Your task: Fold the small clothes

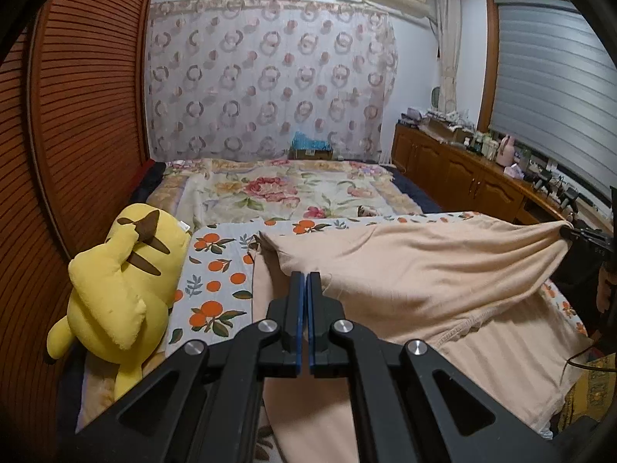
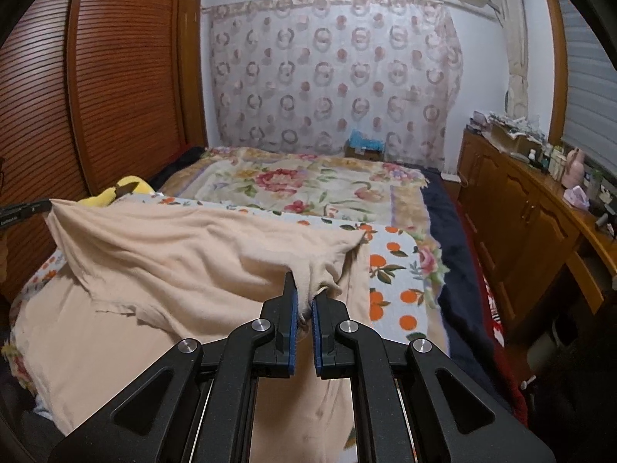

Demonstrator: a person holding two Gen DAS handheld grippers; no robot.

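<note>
A beige garment (image 1: 416, 270) lies spread on the bed, on an orange-print sheet (image 1: 216, 266). My left gripper (image 1: 305, 276) is shut on the garment's left edge and holds it lifted. My right gripper (image 2: 304, 289) is shut on a bunched corner of the same garment (image 2: 185, 254) at its right side. The lifted cloth stretches between the two grippers, above the lower layer that still lies flat. The right gripper also shows at the far right of the left wrist view (image 1: 578, 233), and the left gripper at the far left of the right wrist view (image 2: 23, 210).
A yellow plush toy (image 1: 123, 281) lies at the bed's left edge beside a slatted wooden wardrobe (image 1: 77, 115). A floral blanket (image 1: 293, 189) covers the far bed. A wooden cabinet (image 2: 532, 208) with cluttered items runs along the right. A small box (image 2: 364, 144) sits by the curtain.
</note>
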